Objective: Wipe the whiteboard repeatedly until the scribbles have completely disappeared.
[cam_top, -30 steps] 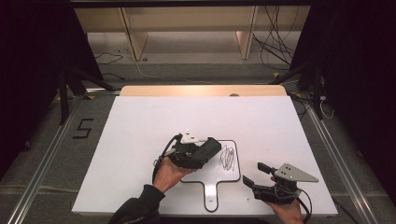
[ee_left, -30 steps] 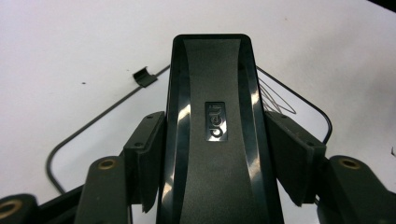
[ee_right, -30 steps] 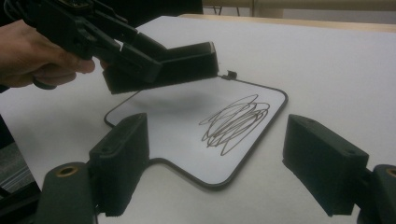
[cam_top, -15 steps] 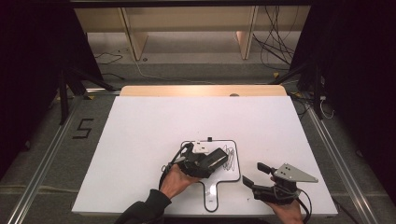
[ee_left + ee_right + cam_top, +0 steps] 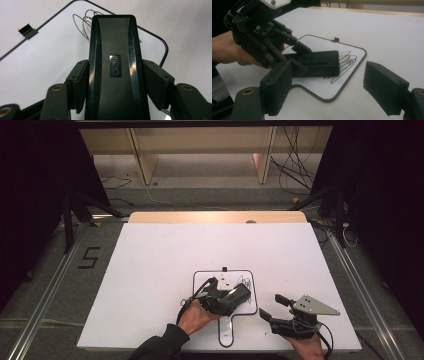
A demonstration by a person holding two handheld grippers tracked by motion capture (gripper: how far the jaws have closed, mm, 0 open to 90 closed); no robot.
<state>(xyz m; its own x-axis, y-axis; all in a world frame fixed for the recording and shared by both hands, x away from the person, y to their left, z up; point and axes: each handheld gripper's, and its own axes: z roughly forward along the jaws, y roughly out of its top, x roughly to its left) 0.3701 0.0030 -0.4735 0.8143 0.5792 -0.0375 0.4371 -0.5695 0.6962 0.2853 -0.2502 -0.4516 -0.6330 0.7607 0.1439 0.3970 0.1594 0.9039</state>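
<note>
On the left part of the white tabletop (image 5: 150, 270) we see bare surface, and beyond its edge a black "5" mark (image 5: 88, 257) on the grey floor. Moving towards the middle, near the front edge, a small whiteboard (image 5: 250, 279) with a thin black border and a handle lies flat. The person's left hand (image 5: 196, 316) comes in from the bottom and carries the left gripper (image 5: 239, 295) over this board. In the left gripper view its two jaws press against the sides of a black eraser (image 5: 115, 65) that bears a small label, so we read the gripper as pinching the eraser. From the right gripper view the eraser (image 5: 318, 63) sits low on the board, its far end just beside a tangle of thin pen scribbles (image 5: 347, 61); we cannot tell whether its underside touches the surface. A small black clip (image 5: 224, 269) sits on the far border of the board. Further right, apart from the board, the right gripper (image 5: 274, 306) rests near the front edge with its grey three-cornered plate (image 5: 314, 305) on top. In its own view the two jaws stand spread wide with nothing between them, pointing towards the board and the left gripper (image 5: 298, 56)
</note>
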